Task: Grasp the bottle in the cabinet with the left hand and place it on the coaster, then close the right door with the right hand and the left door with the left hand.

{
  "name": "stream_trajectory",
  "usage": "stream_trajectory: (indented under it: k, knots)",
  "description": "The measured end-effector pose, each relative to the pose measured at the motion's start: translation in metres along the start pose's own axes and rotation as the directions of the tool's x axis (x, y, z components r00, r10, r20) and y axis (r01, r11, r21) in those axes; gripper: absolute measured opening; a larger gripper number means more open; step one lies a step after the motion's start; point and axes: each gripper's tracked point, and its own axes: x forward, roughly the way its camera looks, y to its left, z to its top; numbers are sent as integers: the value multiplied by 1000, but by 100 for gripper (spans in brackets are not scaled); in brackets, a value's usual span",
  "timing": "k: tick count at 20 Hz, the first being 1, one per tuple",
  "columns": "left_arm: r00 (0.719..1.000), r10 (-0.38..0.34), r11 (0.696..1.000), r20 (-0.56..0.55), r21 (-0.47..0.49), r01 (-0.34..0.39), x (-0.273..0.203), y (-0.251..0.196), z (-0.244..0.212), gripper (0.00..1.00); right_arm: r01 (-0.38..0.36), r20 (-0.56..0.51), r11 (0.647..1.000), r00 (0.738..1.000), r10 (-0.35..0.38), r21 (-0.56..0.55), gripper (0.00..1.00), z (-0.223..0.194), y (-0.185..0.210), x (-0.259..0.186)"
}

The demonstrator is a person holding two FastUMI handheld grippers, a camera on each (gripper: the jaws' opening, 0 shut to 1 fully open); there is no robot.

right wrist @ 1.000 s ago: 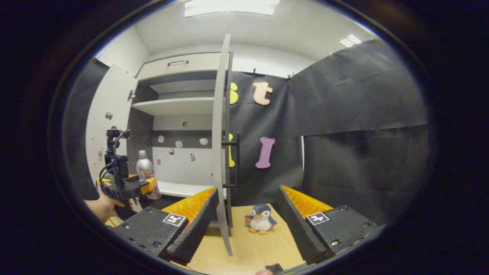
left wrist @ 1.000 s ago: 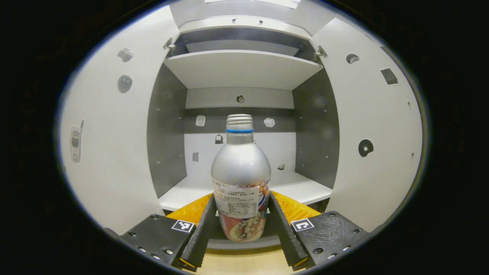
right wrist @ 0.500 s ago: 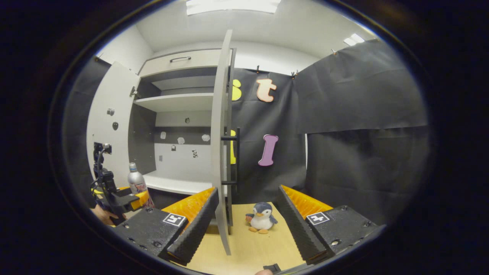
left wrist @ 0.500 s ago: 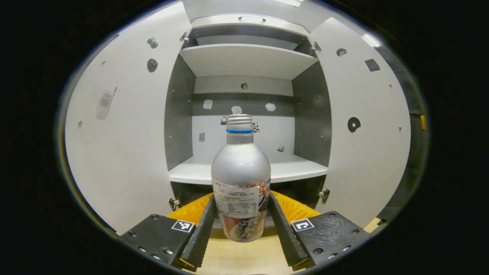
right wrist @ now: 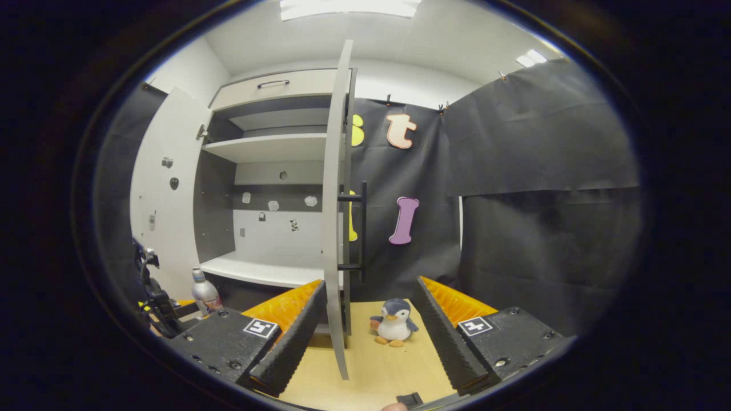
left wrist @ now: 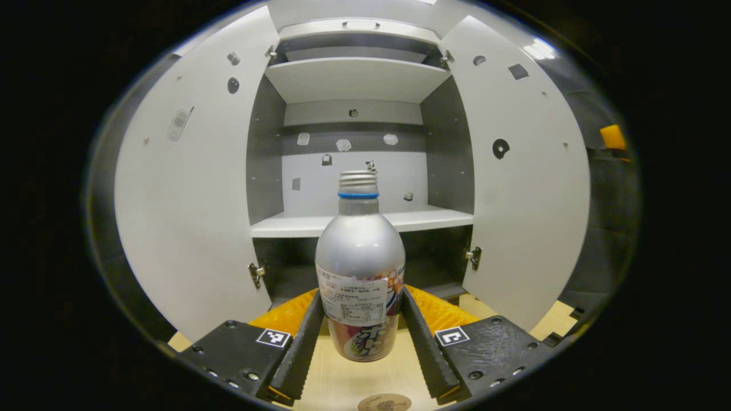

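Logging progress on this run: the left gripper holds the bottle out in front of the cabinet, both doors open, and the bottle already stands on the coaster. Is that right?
Not quite. In the left gripper view the left gripper does hold the bottle before the cabinet with both doors open, but the coaster lies bare on the table below it; the bottle is not yet set on it.

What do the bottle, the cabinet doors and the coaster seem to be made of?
Bottle: probably aluminium, with a matte silver body that shines softly, a ribbed screw cap and a printed label. It is held in the left tool.
Cabinet doors: likely laminated board, smooth, flat and pale grey, with metal hinges.
Coaster: perhaps cork or wood; a tan round disc, seen only partly.
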Motion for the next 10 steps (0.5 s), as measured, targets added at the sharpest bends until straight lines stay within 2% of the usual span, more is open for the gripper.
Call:
stream_trajectory:
  k: [1, 2, 3, 10]
  knots:
    - [1000, -9, 1000, -12, -6, 9, -3, -3, -8, 81, 2, -2, 1000, 1000, -2, -1, 100, -1, 1, 0]
    - [1000, -18, 1000, -22, -5, 18, -7, -6, -16, 77, 7, -5, 1000, 1000, -7, 0, 97, -2, 0, 0]
    - [999, -25, 1000, -26, 3, 25, -11, -8, -22, 81, 8, -8, 1000, 1000, -8, 1, 100, -2, 2, -1]
    - [997, -56, 998, -48, 24, 57, -19, -20, -54, 81, 33, -15, 999, 999, -33, 8, 100, -1, 2, -3]
